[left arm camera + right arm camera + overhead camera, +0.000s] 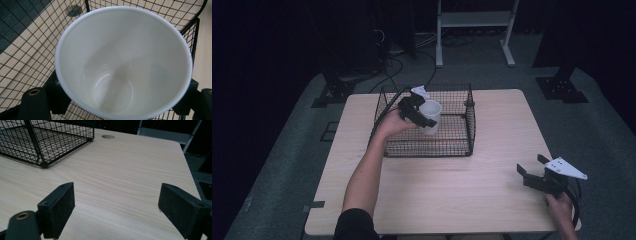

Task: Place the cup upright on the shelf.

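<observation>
At ten o'clock, our left hand-held gripper [419, 114] clamps one white cup [430, 116] over the single wire basket [462, 145]. At four o'clock on the counter [492, 180], our right hand-held gripper [532, 167] gapes wide, holding nothing.

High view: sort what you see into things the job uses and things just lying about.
In use:
- white ceramic cup, held by the left tool
- black wire basket

Idle:
- right tool, open above the light wooden table
- white metal rack behind
</observation>
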A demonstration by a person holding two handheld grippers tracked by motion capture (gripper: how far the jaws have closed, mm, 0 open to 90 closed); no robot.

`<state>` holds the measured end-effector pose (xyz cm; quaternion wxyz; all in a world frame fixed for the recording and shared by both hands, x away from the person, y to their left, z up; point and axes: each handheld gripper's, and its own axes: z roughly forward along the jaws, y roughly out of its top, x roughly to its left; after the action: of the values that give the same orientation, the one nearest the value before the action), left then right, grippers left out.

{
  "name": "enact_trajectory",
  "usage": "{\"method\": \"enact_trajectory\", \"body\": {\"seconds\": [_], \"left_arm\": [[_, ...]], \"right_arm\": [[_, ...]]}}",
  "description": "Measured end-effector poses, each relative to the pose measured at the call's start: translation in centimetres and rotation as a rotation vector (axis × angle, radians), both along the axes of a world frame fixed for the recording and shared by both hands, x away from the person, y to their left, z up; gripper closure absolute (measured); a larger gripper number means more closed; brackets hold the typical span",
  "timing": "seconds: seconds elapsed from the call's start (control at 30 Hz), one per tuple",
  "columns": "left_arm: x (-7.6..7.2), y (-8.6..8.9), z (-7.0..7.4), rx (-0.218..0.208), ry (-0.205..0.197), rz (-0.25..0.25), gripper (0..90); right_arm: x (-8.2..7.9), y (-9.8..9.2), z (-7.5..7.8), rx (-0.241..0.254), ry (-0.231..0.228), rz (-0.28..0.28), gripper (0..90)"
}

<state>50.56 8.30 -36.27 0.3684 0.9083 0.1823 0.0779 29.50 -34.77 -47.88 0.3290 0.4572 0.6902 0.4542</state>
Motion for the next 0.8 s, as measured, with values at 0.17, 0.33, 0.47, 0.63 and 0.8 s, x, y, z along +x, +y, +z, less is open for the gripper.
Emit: {"method": "enact_trajectory", "body": {"seconds": [0.17,0.33,0.47,0.63,0.8], "left_arm": [[0.1,-0.3,-0.2,0.009,-0.004,-0.007,21.0],[0.3,-0.4,-0.6,0.007,-0.006,-0.002,21.0],[0.6,-0.6,-0.9,0.012,0.003,0.0,21.0],[0.8,-0.8,-1.4,0.016,0.015,0.007,21.0],[1.0,-0.9,-1.8,0.024,0.028,0.009,21.0]], "right_arm": [[0.0,0.0,0.0,0.0,0.0,0.0,13.0],[0.0,0.0,0.0,0.0,0.0,0.0,13.1],[0.0,0.0,0.0,0.0,0.0,0.001,13.1],[0.0,0.0,0.0,0.0,0.0,0.001,13.0],[0.0,0.0,0.0,0.0,-0.001,0.001,13.1]]}}
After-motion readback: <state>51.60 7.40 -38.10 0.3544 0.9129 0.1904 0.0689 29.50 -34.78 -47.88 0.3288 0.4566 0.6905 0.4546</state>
